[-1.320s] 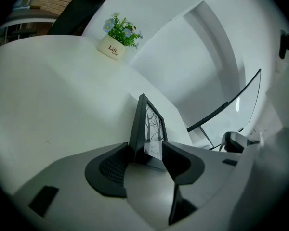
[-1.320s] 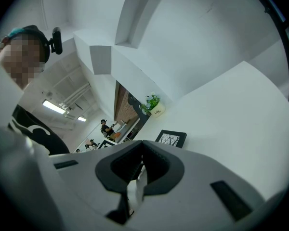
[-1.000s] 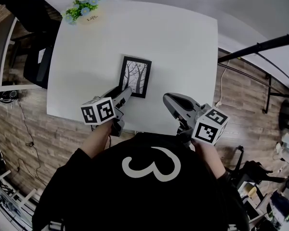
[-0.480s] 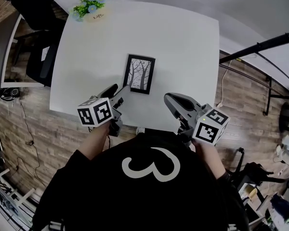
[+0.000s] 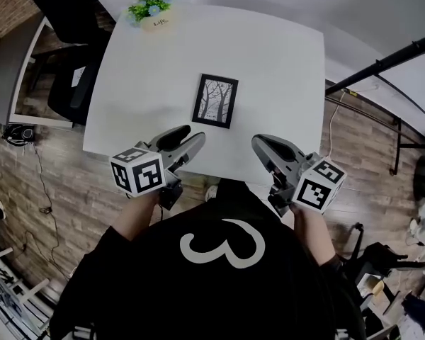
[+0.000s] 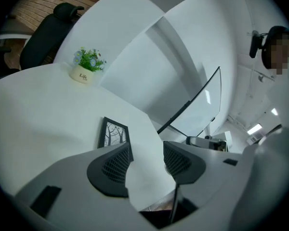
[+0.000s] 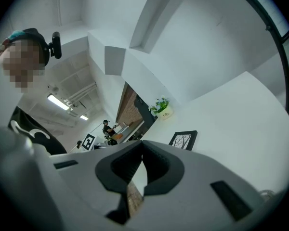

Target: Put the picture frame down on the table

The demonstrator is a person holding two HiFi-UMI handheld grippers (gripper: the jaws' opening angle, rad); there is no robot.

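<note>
The black picture frame (image 5: 216,100) with a bare-tree print lies flat on the white table (image 5: 276,62), a little in front of its middle. It also shows in the left gripper view (image 6: 114,133) and the right gripper view (image 7: 184,139). My left gripper (image 5: 190,139) hovers over the table's front edge, short of the frame and apart from it. It is open (image 6: 147,154); its jaws have just been closing slightly with nothing between them. My right gripper (image 5: 260,143) hangs at the front edge to the right, shut (image 7: 140,150) and empty.
A small pot of flowers (image 5: 154,13) stands at the table's far left edge. A black office chair (image 5: 69,83) sits left of the table. A black stand pole (image 5: 382,68) crosses at the right. Wooden floor surrounds the table.
My left gripper has drawn back from the frame's near corner toward the front edge and risen. The frame stays flat on the table. The right gripper has shifted slightly.
</note>
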